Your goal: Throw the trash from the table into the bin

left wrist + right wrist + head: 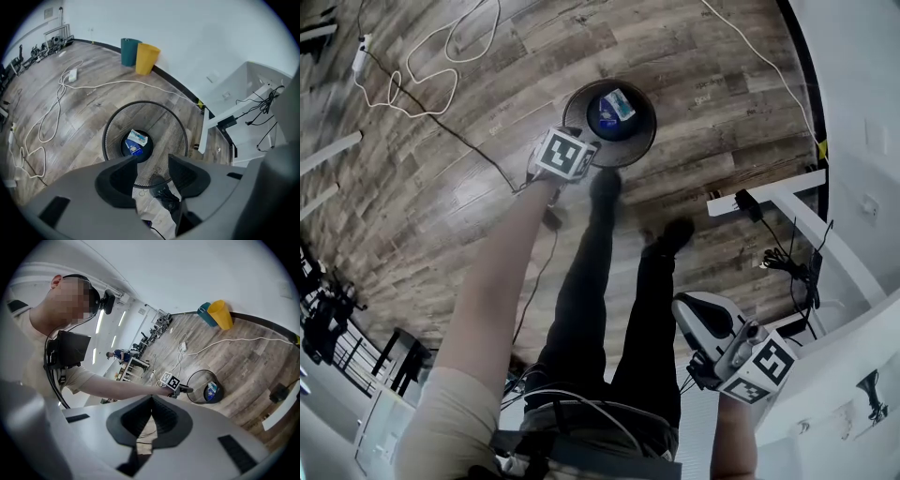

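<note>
We hold our left gripper [152,169] above the mesh bin [112,136], jaws apart and empty. A blue-and-white packet [137,140] lies inside, its print unreadable. Our right gripper [151,420] is closed, empty.

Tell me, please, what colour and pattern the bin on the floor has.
The bin is black wire mesh, which shows best in the left gripper view.
</note>
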Tool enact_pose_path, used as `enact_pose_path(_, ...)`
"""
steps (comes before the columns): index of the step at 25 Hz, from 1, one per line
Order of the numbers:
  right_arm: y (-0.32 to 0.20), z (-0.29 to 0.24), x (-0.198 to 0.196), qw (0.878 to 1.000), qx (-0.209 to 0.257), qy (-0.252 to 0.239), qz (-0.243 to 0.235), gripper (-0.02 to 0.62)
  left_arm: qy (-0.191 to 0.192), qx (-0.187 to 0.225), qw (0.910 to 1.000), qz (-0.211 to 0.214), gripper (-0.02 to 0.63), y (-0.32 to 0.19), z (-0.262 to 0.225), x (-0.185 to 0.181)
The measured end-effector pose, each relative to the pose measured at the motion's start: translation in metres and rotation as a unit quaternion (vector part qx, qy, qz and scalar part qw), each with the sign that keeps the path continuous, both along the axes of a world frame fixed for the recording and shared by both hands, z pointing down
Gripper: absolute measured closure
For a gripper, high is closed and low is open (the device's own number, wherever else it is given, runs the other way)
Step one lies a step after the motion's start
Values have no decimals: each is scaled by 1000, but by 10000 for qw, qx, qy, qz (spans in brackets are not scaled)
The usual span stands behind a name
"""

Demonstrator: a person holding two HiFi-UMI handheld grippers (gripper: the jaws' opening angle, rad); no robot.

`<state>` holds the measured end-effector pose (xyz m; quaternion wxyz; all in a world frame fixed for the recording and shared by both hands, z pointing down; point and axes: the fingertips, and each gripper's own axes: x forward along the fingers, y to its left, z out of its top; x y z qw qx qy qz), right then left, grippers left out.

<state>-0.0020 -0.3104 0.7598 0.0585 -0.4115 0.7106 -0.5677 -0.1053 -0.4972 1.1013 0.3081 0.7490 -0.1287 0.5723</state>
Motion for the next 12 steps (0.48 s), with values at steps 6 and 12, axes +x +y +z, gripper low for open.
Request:
enact_pose_path(6, -6, -23, -4, 9997, 215, 6, 81, 588, 150, -2, 9998, 113, 419, -8, -34, -1)
enact_pose_path(12, -17, -59, -15, 9987, 477, 67, 149, 588, 464, -339, 9980, 246, 419, -5, -79, 0)
